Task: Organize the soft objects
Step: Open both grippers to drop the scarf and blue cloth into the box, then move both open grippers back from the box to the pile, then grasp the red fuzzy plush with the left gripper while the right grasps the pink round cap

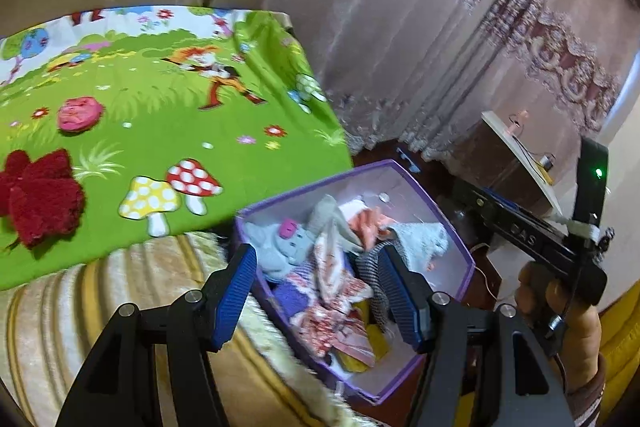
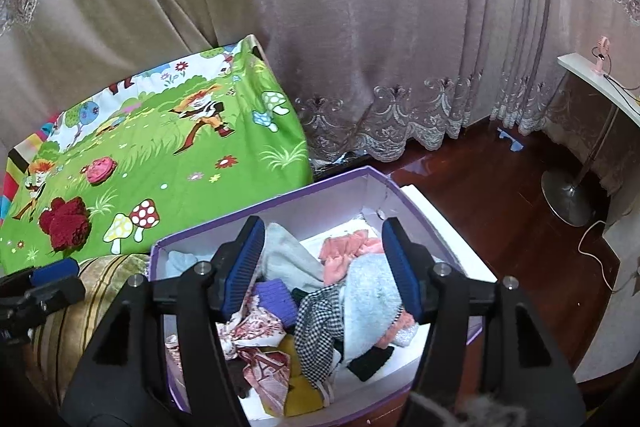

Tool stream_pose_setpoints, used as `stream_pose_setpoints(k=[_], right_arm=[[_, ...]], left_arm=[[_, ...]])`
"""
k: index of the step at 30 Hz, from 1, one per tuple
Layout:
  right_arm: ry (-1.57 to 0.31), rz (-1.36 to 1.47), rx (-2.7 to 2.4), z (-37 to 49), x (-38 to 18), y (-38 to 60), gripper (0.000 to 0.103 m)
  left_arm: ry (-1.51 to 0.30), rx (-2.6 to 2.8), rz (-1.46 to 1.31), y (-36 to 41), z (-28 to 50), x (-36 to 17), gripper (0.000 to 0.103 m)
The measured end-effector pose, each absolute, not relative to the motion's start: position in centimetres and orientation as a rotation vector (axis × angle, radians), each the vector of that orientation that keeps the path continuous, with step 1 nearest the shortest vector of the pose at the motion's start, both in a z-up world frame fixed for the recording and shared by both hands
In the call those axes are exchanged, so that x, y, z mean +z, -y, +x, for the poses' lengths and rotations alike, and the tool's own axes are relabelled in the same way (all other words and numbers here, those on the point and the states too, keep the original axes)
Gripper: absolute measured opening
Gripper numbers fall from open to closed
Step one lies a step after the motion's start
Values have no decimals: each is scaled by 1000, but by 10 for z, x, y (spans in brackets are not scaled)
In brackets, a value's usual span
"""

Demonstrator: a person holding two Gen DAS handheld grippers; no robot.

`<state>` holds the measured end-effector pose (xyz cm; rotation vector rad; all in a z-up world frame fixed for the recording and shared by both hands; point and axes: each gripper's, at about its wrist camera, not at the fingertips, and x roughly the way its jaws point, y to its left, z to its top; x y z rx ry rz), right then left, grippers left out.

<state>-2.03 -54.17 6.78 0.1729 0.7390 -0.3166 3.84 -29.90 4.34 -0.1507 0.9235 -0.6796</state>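
A purple box (image 1: pixel 436 203) (image 2: pixel 372 175) with a white inside stands beside the bed and holds several soft items: a grey plush (image 1: pixel 294 239), a checkered cloth (image 2: pixel 320 323), a pale blue towel (image 2: pixel 368 303), a red-patterned cloth (image 1: pixel 332 323). A dark red fuzzy item (image 1: pixel 42 199) (image 2: pixel 66 225) and a pink round item (image 1: pixel 78 113) (image 2: pixel 100 169) lie on the green cartoon blanket (image 1: pixel 160 115) (image 2: pixel 168 155). My left gripper (image 1: pixel 316 295) is open and empty over the box's near left edge. My right gripper (image 2: pixel 324 271) is open and empty above the box; its body also shows in the left wrist view (image 1: pixel 532 239).
A striped beige cover (image 1: pixel 60 315) lies under the blanket's front edge. Curtains (image 2: pixel 360 27) hang behind. Dark wooden floor (image 2: pixel 480 195) lies right of the box, with a lamp base (image 2: pixel 568 199), a cable (image 2: pixel 596 247) and a white shelf (image 2: pixel 600 83).
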Motion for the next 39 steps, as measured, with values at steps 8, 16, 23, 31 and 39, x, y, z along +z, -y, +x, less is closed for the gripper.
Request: stream_pose_setpoints(k=[8,16,23,31,39], right_arm=[[-770,144,-244,-1,63,512,66],[-801,108,-166,22,57,480,67],[-819,80,-104,46,54,455,67],[-816,47,-40,74,55,430,68],[-821,19,32,105,52,404,74]], left_arm=[[-930,-511,-270,234,74,38,64],[-987,-293,-423,152,103,20,64],[-1054,-160,-570,100,125,-3,64],[-1150,-127,-648,84,158,-31,64],[-1201,-101,-630,88,193,-50,63]])
